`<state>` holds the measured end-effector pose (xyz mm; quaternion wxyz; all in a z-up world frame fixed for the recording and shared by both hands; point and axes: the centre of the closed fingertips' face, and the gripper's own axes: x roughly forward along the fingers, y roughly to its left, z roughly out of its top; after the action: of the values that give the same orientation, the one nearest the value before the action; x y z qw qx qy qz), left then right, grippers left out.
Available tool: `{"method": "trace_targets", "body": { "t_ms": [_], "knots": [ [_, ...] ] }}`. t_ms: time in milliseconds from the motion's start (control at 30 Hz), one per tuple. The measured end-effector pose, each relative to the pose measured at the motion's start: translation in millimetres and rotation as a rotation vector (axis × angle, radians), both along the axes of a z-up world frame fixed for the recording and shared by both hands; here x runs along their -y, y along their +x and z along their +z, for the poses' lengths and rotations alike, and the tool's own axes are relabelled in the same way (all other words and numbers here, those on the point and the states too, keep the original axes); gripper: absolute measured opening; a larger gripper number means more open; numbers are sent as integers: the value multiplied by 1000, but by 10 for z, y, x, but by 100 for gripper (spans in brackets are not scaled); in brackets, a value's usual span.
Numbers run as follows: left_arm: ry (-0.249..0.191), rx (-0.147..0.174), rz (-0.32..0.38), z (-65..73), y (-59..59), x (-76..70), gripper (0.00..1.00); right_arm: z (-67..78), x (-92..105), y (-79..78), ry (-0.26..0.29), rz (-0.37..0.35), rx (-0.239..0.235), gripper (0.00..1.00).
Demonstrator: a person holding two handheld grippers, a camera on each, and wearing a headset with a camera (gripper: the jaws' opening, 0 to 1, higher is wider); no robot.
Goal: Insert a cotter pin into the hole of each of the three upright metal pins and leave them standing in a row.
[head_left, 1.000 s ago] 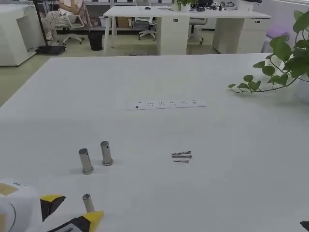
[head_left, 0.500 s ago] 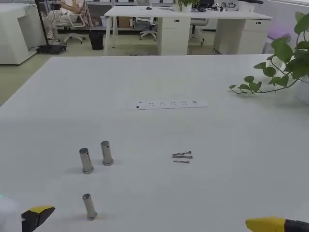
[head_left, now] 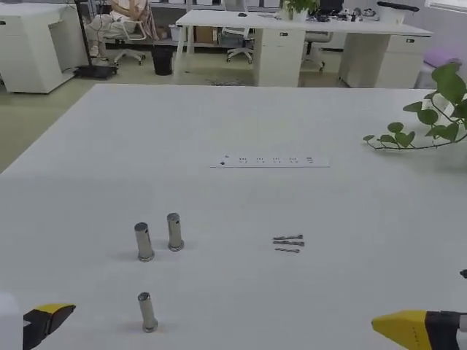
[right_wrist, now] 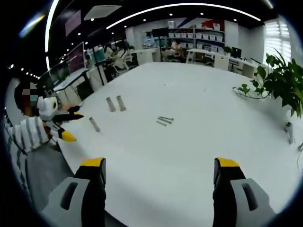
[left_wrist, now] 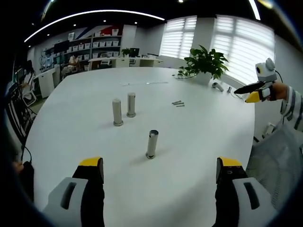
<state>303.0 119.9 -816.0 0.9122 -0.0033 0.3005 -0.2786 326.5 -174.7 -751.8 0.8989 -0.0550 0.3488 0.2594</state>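
Head view looks down the broad white desk (head_left: pixel 292 109); both gripper views skim it low, sharing the upright silver metal pins (left_wrist: pixel 152 144).

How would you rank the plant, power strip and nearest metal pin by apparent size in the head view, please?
Largest to smallest:
plant, partly cropped
power strip
nearest metal pin, despite its nearness

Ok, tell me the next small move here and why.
Probably bring the right gripper forward and left to the cotter pins and pick one up. It and the left gripper are both open and empty. The three cotter pins lie loose in a cluster to the right of the metal pins, closer to the right gripper. All three metal pins stand upright, none pinned yet.
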Motion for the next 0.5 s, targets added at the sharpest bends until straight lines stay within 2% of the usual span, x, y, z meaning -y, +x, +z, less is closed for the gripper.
{"method": "trace_targets", "body": {
  "t_ms": [267, 500],
  "knots": [
    [-17, -23, 11, -31, -59, -49, 99, 28, -189, 193, -62, 137, -8, 93],
    [-35, -29, 8, -6, -83, -56, 99, -24, -342, 343, -112, 261, -28, 88]
  ]
}}
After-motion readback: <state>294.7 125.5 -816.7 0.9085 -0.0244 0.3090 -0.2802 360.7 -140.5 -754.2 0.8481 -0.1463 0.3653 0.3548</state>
